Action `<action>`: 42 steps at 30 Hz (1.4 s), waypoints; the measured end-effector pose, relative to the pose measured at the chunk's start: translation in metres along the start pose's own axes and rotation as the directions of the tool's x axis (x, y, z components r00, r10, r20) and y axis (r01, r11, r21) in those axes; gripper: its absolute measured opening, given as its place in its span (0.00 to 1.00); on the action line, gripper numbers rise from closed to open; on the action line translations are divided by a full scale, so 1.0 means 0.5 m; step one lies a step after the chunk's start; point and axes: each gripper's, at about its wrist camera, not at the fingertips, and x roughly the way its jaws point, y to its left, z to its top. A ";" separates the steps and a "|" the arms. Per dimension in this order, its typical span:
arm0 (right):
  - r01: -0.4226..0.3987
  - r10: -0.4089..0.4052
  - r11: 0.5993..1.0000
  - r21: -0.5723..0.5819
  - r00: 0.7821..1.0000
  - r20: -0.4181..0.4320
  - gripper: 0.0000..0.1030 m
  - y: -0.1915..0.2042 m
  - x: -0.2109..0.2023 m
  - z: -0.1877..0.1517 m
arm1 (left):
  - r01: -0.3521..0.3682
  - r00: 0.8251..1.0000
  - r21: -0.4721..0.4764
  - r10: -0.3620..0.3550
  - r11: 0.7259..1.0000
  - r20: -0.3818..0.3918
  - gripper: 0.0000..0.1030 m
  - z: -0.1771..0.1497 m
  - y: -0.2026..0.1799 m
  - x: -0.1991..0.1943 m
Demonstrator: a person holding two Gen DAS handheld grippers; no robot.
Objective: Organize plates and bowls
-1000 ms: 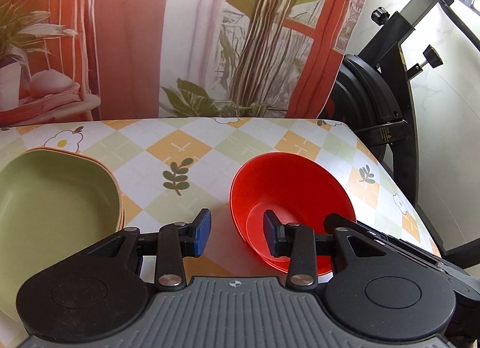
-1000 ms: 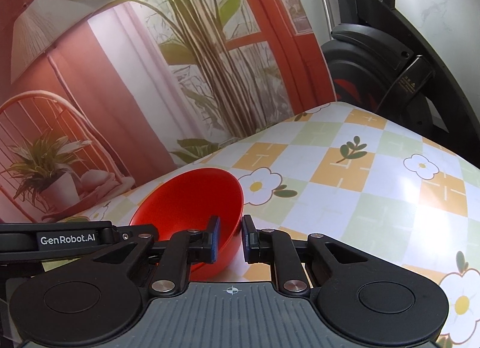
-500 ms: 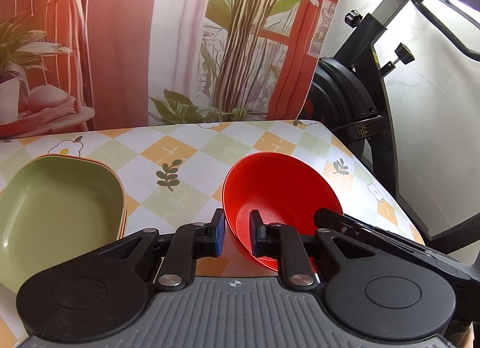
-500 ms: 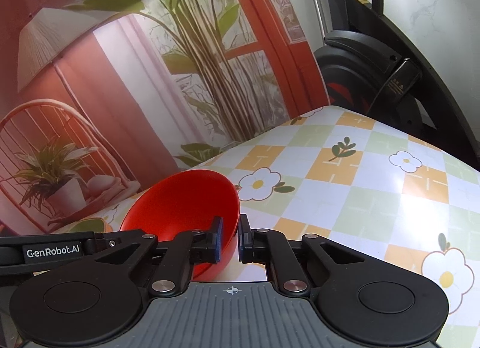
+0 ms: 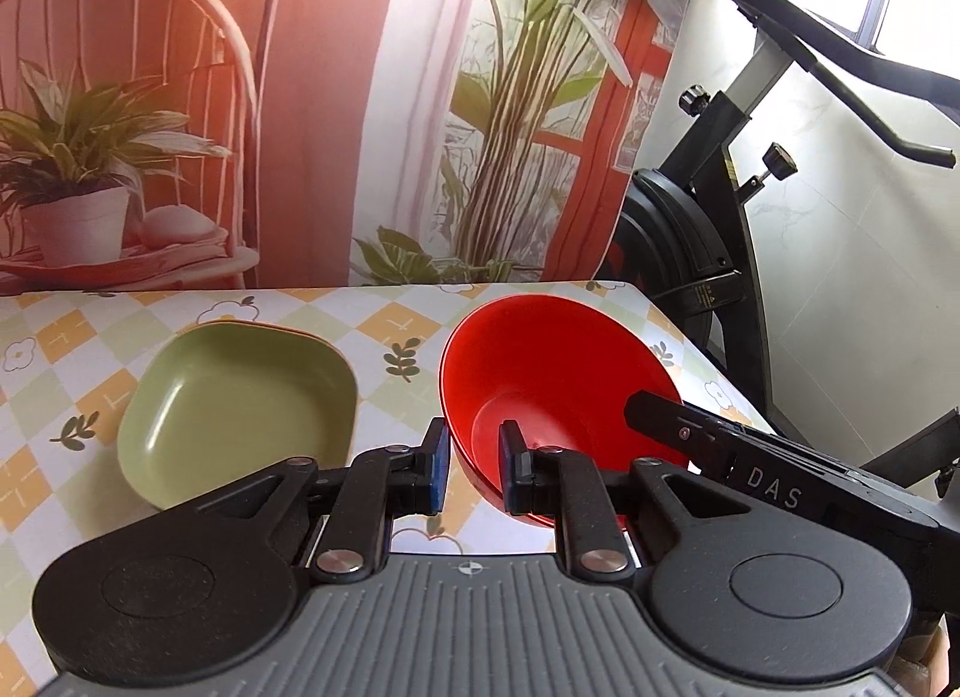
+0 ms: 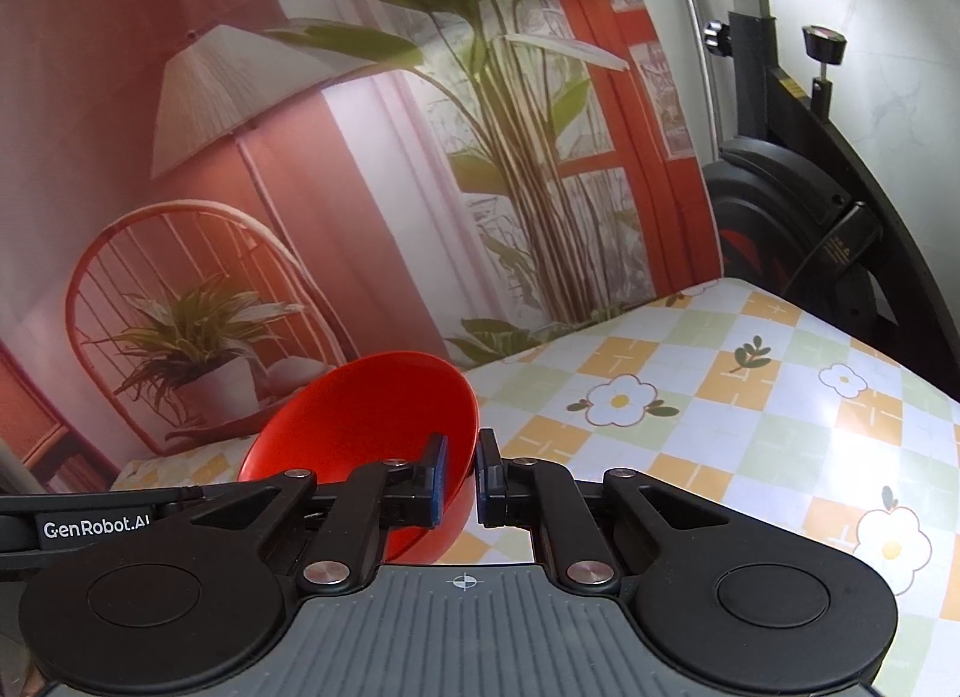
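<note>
Both claws are pinched on the rim of the same red bowl point(image 5: 558, 379): the left claw point(image 5: 474, 466) grips the near-left wall, one pad outside, one inside, and the right claw point(image 6: 457, 478) is clamped on the opposite rim. The bowl looks lifted and tipped w/ its mouth toward the left camera, off the checked table point(image 5: 384, 325); I can't tell whether its base touches anything.

Just left of it sits the green dish point(image 5: 240, 397), flat on the table, w/ an orange rim peeking out under it (prob. a second dish nested below, can't be sure).

Judgement: the step in hand is carrying the bowl to its spot. Where that is isn't shown, maybe beside the green stack, since a round bowl won't nest well in a squarish dish.

To do it well:
- Move both claws together at the same pace; any drift apart or twist will pry the thin rim out of one grip.
- Level the bowl before lowering, so the base lands flat.
- Keep clear of the green dish edge on the way.
- Release only once the base is seated, one claw at a time.
</note>
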 end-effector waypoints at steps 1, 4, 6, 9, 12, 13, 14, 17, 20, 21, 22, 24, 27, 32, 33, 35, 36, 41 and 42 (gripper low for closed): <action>-0.007 0.007 1.000 -0.012 1.000 0.004 0.09 0.012 -0.007 -0.001 | 0.000 1.000 -0.002 0.000 1.000 0.005 0.18 -0.004 0.007 -0.014; -0.034 0.034 0.999 -0.034 0.999 0.000 0.09 0.051 -0.025 -0.007 | -0.014 1.000 -0.010 0.014 1.000 0.025 0.18 -0.013 0.026 -0.055; -0.049 0.049 0.998 -0.038 0.999 -0.001 0.09 0.078 -0.037 -0.013 | -0.018 0.999 -0.021 0.019 1.000 0.031 0.18 -0.018 0.041 -0.082; -0.076 0.076 0.997 -0.022 0.997 0.001 0.09 0.113 -0.049 -0.021 | -0.024 0.998 -0.033 0.025 0.999 0.049 0.18 -0.023 0.061 -0.121; -0.107 0.107 0.994 -0.020 0.994 -0.001 0.09 0.147 -0.058 -0.031 | -0.035 0.997 -0.048 0.038 0.998 0.066 0.18 -0.028 0.086 -0.161; -0.116 0.115 0.993 -0.025 0.993 -0.002 0.09 0.159 -0.060 -0.035 | -0.038 0.997 -0.055 0.042 0.998 0.068 0.18 -0.031 0.095 -0.173; -0.125 0.125 0.992 -0.032 0.992 -0.004 0.09 0.173 -0.062 -0.039 | -0.040 0.997 -0.063 0.044 0.997 0.070 0.18 -0.035 0.105 -0.186; -0.154 0.154 0.987 -0.053 0.988 -0.011 0.09 0.206 -0.067 -0.051 | -0.044 0.996 -0.087 0.051 0.995 0.075 0.18 -0.046 0.132 -0.214; -0.179 0.177 0.981 -0.071 0.984 -0.025 0.09 0.238 -0.068 -0.062 | -0.041 0.995 -0.122 0.051 0.992 0.083 0.18 -0.057 0.160 -0.236; -0.185 0.183 0.980 -0.070 0.983 -0.029 0.09 0.247 -0.067 -0.065 | -0.038 0.995 -0.132 0.050 0.990 0.088 0.18 -0.059 0.169 -0.242; -0.191 0.189 0.979 -0.071 0.981 -0.033 0.09 0.256 -0.066 -0.067 | -0.037 0.994 -0.140 0.051 0.989 0.097 0.18 -0.060 0.178 -0.249; -0.203 0.200 0.976 -0.074 0.979 -0.039 0.09 0.278 -0.064 -0.072 | -0.042 0.992 -0.153 0.059 0.987 0.112 0.18 -0.060 0.195 -0.263; -0.220 0.217 0.972 -0.083 0.975 -0.034 0.10 0.310 -0.067 -0.075 | -0.051 0.987 -0.161 0.074 0.986 0.140 0.18 -0.051 0.214 -0.286; -0.249 0.248 0.964 -0.091 0.969 -0.020 0.10 0.348 -0.080 -0.080 | -0.045 0.979 -0.162 0.075 0.986 0.188 0.18 -0.043 0.232 -0.327; -0.251 0.251 0.963 -0.095 0.968 -0.020 0.10 0.353 -0.082 -0.084 | -0.037 0.979 -0.173 0.070 0.984 0.190 0.18 -0.046 0.238 -0.333; -0.251 0.249 0.963 -0.102 0.968 -0.024 0.10 0.363 -0.087 -0.096 | -0.021 0.980 -0.193 0.059 0.981 0.190 0.18 -0.059 0.250 -0.341; -0.251 0.250 0.963 -0.101 0.968 -0.026 0.10 0.364 -0.089 -0.102 | -0.018 0.981 -0.201 0.056 0.980 0.186 0.18 -0.066 0.254 -0.343; -0.234 0.232 0.966 -0.106 0.972 -0.033 0.09 0.368 -0.110 -0.142 | 0.002 0.991 -0.232 0.030 0.973 0.134 0.18 -0.131 0.273 -0.342; -0.229 0.226 0.968 -0.106 0.973 -0.037 0.09 0.366 -0.114 -0.151 | 0.008 0.992 -0.243 0.023 0.970 0.125 0.18 -0.143 0.276 -0.341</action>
